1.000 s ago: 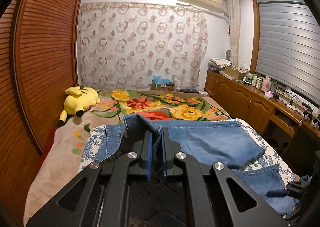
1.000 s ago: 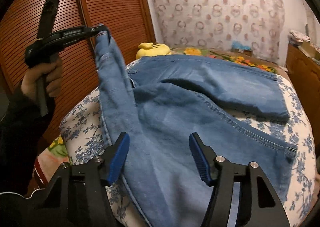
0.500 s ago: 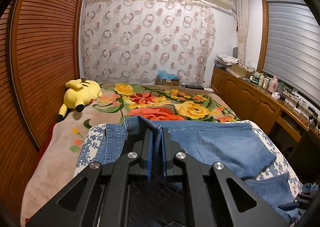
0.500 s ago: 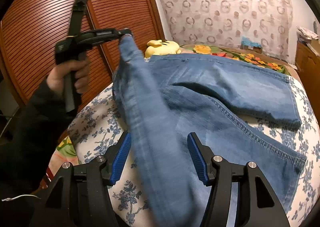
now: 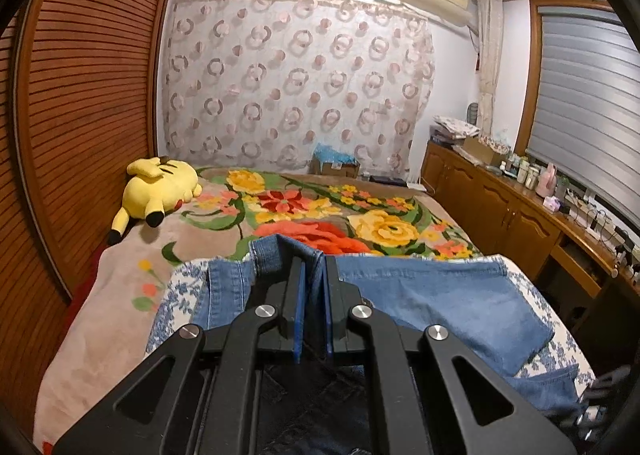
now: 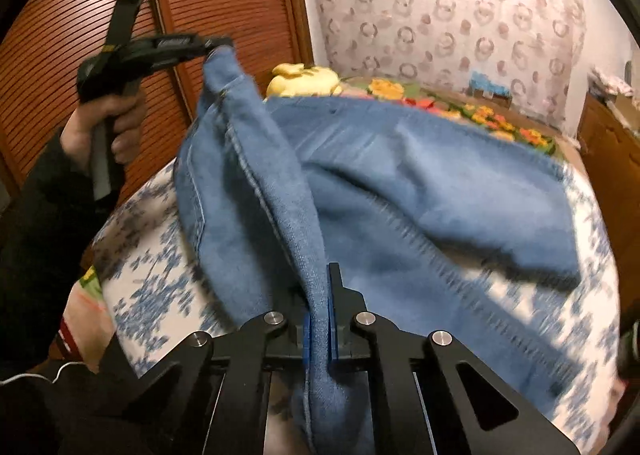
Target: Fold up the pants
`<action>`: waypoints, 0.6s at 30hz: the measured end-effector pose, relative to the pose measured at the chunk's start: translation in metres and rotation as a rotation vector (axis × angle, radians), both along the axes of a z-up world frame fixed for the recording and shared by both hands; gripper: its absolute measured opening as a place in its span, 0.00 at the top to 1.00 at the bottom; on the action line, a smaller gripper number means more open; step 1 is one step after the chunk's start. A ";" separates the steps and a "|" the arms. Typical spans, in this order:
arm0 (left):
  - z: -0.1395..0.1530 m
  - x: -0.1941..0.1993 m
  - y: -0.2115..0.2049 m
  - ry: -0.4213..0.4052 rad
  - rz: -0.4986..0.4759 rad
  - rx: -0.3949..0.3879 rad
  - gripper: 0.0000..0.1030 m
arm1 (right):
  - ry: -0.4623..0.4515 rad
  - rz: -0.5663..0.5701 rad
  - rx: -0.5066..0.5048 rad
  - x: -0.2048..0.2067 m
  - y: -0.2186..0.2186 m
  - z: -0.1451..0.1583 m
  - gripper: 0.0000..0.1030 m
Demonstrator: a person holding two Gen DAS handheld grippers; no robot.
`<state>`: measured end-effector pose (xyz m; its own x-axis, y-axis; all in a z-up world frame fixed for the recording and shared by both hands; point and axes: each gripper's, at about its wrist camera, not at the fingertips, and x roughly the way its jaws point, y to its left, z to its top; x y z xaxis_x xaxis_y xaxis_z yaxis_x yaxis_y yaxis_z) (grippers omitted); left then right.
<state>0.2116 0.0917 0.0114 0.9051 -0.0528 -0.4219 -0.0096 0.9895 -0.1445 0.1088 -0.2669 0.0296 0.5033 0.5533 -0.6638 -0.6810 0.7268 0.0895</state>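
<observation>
Blue denim pants point(image 6: 420, 183) lie spread on a bed, one leg folded across toward the right. My left gripper point(image 5: 312, 267) is shut on the waistband end of the pants point(image 5: 440, 295) and holds it raised; in the right wrist view the same left gripper point(image 6: 218, 43) appears at upper left, held by a hand in a dark sleeve. A strip of denim runs taut from there down to my right gripper point(image 6: 320, 295), which is shut on the edge of the pants, cloth pinched between its blue pads.
A white sheet with blue flowers point(image 6: 148, 255) covers the near bed. Beyond it lie a floral blanket point(image 5: 320, 211) and a yellow plush toy point(image 5: 160, 191). A slatted wooden wardrobe point(image 5: 80, 115) stands left; a wooden sideboard point(image 5: 512, 211) runs along the right.
My right gripper went from open over the denim to shut on its edge and lifted a little. The left gripper carried the raised end rightward, toward the middle of the bed.
</observation>
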 end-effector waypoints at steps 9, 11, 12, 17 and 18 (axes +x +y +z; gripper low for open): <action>0.010 0.023 0.024 -0.053 0.050 -0.024 0.91 | -0.203 -0.005 -0.024 0.047 0.023 0.067 0.97; 0.009 0.032 0.032 -0.055 0.066 -0.028 0.91 | -0.235 -0.006 -0.040 0.060 0.035 0.074 0.97; 0.008 0.039 0.035 -0.053 0.075 -0.030 0.91 | -0.249 -0.007 -0.051 0.068 0.044 0.077 0.97; -0.006 0.062 0.048 -0.023 0.098 -0.035 0.91 | -0.279 -0.020 -0.081 0.113 0.085 0.069 0.97; -0.011 0.067 0.049 -0.014 0.103 -0.034 0.91 | -0.281 -0.024 -0.086 0.120 0.094 0.063 0.97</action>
